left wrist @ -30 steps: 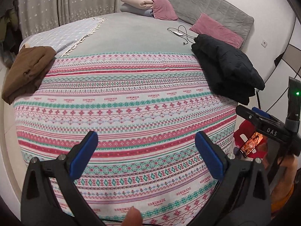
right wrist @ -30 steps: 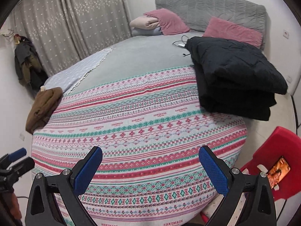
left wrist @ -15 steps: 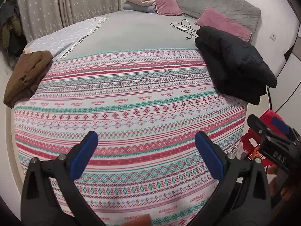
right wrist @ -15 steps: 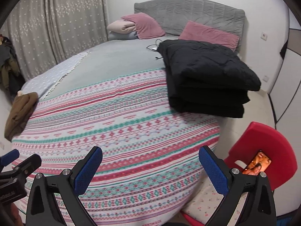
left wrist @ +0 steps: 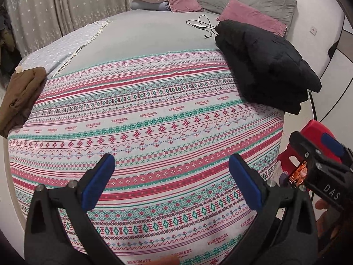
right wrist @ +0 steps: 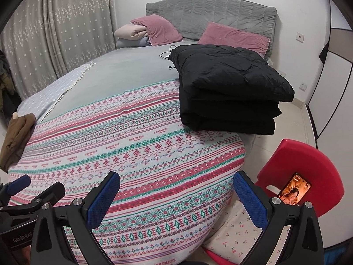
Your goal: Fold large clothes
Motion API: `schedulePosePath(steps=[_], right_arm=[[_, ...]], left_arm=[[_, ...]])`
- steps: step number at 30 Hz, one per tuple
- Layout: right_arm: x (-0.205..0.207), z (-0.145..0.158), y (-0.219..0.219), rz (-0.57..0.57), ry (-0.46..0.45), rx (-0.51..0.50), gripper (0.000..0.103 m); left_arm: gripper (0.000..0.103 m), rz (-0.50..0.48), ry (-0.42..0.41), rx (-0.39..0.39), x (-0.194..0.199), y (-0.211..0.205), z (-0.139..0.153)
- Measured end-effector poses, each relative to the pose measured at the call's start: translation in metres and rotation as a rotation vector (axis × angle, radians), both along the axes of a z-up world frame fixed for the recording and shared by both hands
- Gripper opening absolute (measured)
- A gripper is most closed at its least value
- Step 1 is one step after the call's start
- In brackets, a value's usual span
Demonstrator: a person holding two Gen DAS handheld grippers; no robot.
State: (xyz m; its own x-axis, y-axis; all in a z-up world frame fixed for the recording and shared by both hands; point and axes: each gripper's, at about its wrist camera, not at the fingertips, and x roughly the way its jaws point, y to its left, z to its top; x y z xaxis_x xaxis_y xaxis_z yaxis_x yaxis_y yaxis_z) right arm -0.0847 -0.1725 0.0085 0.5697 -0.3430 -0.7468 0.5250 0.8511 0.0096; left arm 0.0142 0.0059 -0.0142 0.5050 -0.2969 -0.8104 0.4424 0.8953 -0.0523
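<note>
Black and puffy, the folded padded coat (right wrist: 229, 88) sits stacked at the bed's right edge, near your right tool (right wrist: 176, 198), which like the left tool (left wrist: 169, 181) hangs wide open and empty over the patterned blanket (left wrist: 143, 121). Grab only its top layer and you risk unrolling the stack or tipping it toward the red stool (right wrist: 308, 161).

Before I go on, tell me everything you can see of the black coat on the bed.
The black coat is a puffy, quilted, matte garment, already folded into a thick stack of several layers. It lies flat on the right side of the bed, its near part on the patterned blanket, its far part on the grey sheet, its far end close to a pink pillow. A cable lies at its far corner. Neither gripper touches it.
</note>
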Motion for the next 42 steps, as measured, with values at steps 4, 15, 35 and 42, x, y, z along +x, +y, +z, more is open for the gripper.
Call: schedulePosePath(steps=[4,15,35,42], right_arm=[[-0.001,0.001,-0.002,-0.002,-0.001,0.002,0.103],[-0.003,0.001,-0.003,-0.002,0.0,0.004,0.103],[-0.003,0.0,-0.001,0.002,0.005,0.003,0.103],[0.001,0.0,0.0,0.013,0.006,0.006,0.103]], left_arm=[[0.102,-0.002,0.001,-0.001,0.0,-0.001,0.001],[0.102,-0.018,0.005,0.008,-0.001,-0.008,0.001],[0.102,-0.025,0.007,0.007,-0.004,-0.011,0.003],[0.102,-0.021,0.008,0.006,-0.004,-0.011,0.002]])
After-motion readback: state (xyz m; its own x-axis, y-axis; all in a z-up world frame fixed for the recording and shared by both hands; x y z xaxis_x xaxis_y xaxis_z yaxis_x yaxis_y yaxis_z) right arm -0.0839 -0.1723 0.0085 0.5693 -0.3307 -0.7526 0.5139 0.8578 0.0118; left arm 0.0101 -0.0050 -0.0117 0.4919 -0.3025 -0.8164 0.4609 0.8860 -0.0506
